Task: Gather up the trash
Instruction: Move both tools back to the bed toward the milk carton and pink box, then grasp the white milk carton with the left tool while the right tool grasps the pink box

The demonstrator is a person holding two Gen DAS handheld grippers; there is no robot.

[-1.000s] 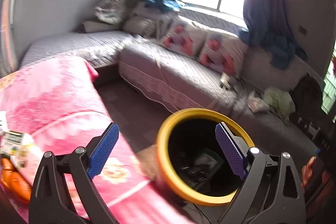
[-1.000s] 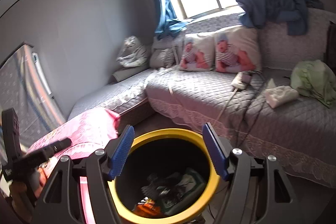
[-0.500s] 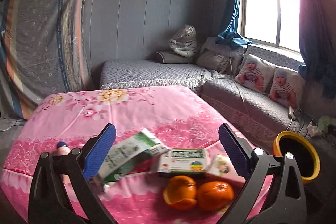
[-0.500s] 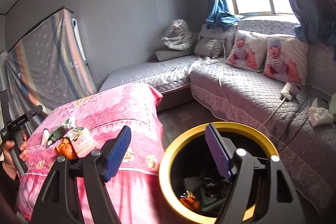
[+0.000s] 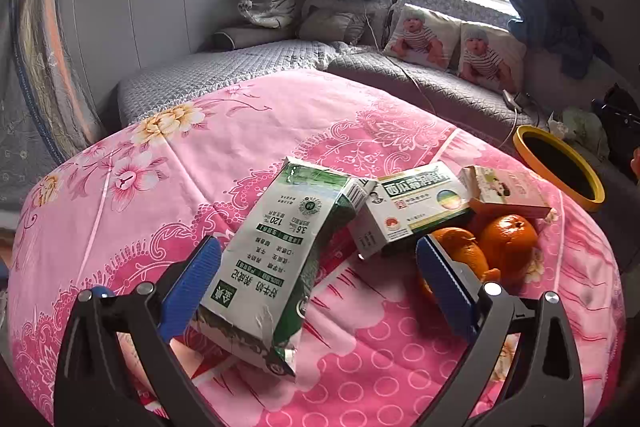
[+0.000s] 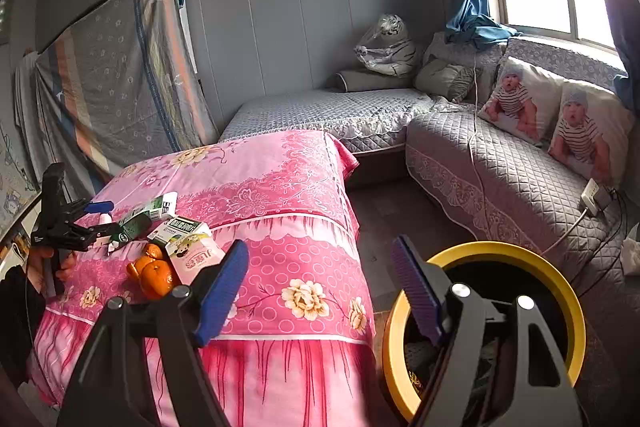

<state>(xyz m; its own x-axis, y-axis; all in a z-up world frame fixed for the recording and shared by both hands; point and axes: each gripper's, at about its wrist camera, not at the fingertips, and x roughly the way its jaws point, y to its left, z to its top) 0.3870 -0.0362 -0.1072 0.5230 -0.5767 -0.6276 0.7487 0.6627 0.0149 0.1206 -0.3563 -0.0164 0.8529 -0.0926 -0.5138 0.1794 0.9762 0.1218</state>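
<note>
Pink floral cloth covers the desk w/ the yellow-rimmed bin beside it, right tool spread wide & empty near its rim, left tool open around the green-white carton, oranges nearby.

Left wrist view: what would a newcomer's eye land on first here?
The green-and-white carton lying between the open fingers of the left hand-held gripper, on the bright pink floral tablecloth. Just right of it sit small boxes and two oranges, with the yellow-rimmed trash bin beyond the table edge.
</note>
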